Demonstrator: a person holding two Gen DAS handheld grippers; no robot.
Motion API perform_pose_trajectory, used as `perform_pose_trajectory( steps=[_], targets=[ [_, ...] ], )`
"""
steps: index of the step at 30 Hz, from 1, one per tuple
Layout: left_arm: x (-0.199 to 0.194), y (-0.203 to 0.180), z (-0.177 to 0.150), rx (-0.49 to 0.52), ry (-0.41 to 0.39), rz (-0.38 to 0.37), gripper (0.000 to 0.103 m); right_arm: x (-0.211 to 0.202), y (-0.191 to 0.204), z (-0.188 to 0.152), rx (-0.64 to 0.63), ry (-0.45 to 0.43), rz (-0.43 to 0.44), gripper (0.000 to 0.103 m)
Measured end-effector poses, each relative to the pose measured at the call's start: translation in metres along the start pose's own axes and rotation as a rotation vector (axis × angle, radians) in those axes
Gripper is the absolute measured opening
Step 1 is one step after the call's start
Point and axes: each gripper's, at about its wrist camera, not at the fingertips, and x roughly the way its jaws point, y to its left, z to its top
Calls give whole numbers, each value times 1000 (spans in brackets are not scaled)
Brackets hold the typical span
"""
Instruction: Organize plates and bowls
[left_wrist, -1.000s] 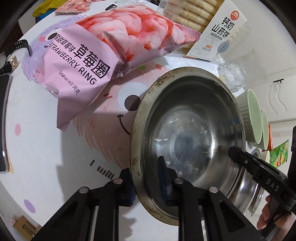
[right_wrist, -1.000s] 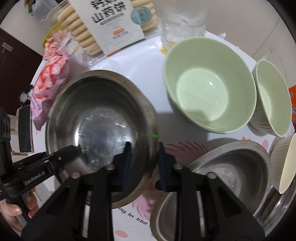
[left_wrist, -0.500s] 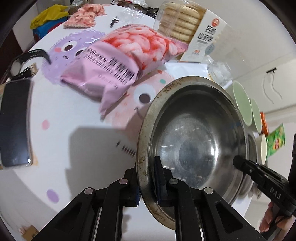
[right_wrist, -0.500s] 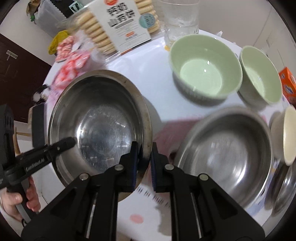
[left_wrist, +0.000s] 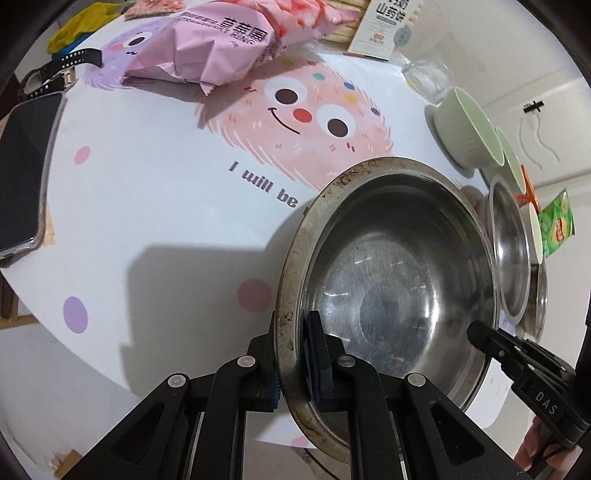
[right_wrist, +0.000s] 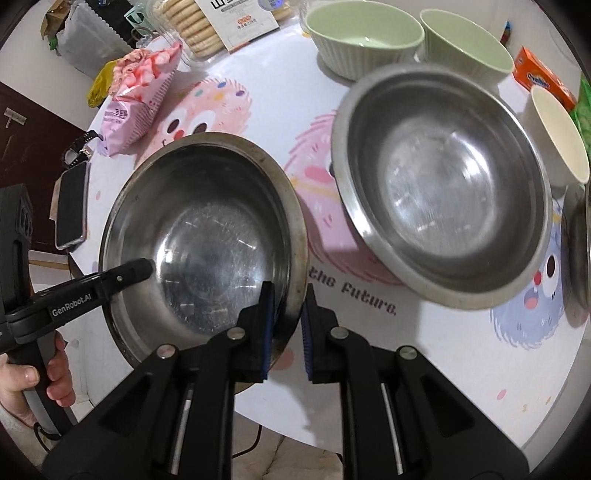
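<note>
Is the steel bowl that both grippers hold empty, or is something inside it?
Empty. The steel bowl shows only its bare scratched bottom in both views; nothing lies in it, though brown stains mark its rim.

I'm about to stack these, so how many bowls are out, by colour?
Steel bowls: 2, the held one and a free one
Green bowls: 2
Cream bowl: 1
Total: 5

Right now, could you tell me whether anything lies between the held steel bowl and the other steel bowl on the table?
Nothing visible does. The held steel bowl, gripped at opposite rims by the left gripper and right gripper, is separated from the other steel bowl only by bare tablecloth.
</note>
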Motion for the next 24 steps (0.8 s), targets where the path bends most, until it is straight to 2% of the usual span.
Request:
perform_pose_trajectory(
  steps=[12, 15, 17, 19, 20, 21, 22, 23, 24],
  targets=[
    [6, -6, 1, 56, -54, 22, 13, 6, -6, -12, -18, -41, -16, 17],
    [3, -4, -1, 65, -59, 74, 31, 0, -10, -15, -5, -51, -7, 22],
    [-4, 2, -4, 38, -70, 73, 39, -9, -14, -18, 2, -66, 0, 24],
    [-15, 6, -8, 27, -90, 75, 52, -22, -19, -22, 9, -88, 4, 27],
    [-24, 5, -10, 29, -109, 74, 57, -31, -23, -24, 16, -107, 4, 31],
    [-33, 2, -11, 33, -129, 69, 73, -39, -28, -26, 25, -124, 3, 35],
    [-40, -1, -12, 36, -144, 57, 88, -48, -33, -28, 39, -146, -1, 45],
    [-48, -8, -12, 44, -162, 30, 91, -60, -40, -30, 59, -180, -5, 53],
    [-57, -17, -11, 64, -179, -7, 93, -70, -47, -31, 77, -209, -10, 56]
  ],
)
